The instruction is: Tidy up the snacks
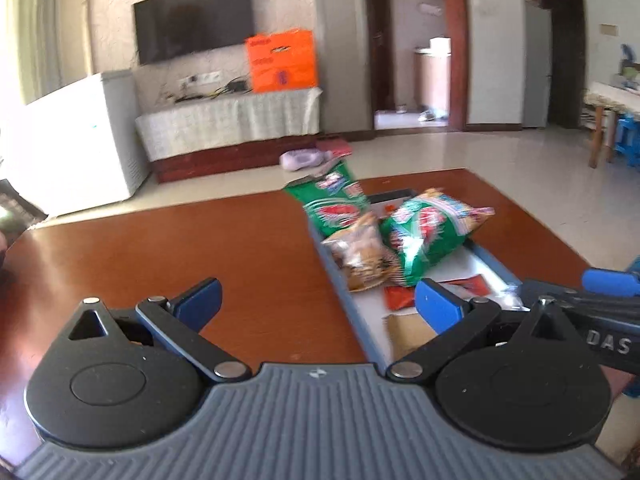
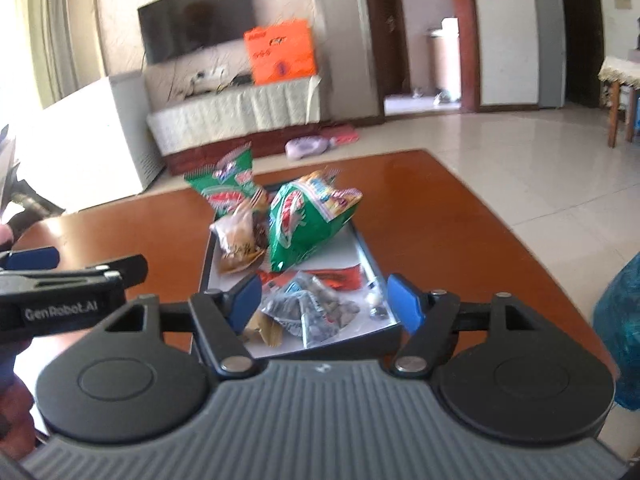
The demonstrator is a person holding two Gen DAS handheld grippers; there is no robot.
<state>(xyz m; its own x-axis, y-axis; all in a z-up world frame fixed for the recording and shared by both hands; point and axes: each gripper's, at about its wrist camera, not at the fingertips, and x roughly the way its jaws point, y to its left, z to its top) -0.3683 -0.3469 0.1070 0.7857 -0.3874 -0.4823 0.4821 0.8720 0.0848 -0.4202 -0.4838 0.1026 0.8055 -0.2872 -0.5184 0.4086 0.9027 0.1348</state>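
Note:
A shallow blue-grey tray [image 1: 340, 276] [image 2: 370, 252] sits on a brown wooden table [image 1: 200, 248] [image 2: 460, 208]. In it lie two green snack bags [image 1: 424, 232] [image 2: 304, 220], a second one behind [image 1: 336, 200] [image 2: 228, 192], a brown clear-wrapped snack [image 1: 360, 256] [image 2: 240, 244], red sachets [image 1: 400, 296] [image 2: 336, 276] and a grey bag of nuts [image 2: 316, 312]. My left gripper [image 1: 316, 304] is open and empty, left of the tray's near end. My right gripper [image 2: 326, 300] is open and empty above the grey bag at the tray's near end.
Beyond the table stand a white chest freezer [image 1: 80, 144] [image 2: 92, 140], a low TV stand [image 1: 228, 120] with an orange bag [image 1: 282, 62] [image 2: 280, 56], and a purple item on the floor [image 1: 304, 158]. A blue bag [image 2: 620, 312] is at right.

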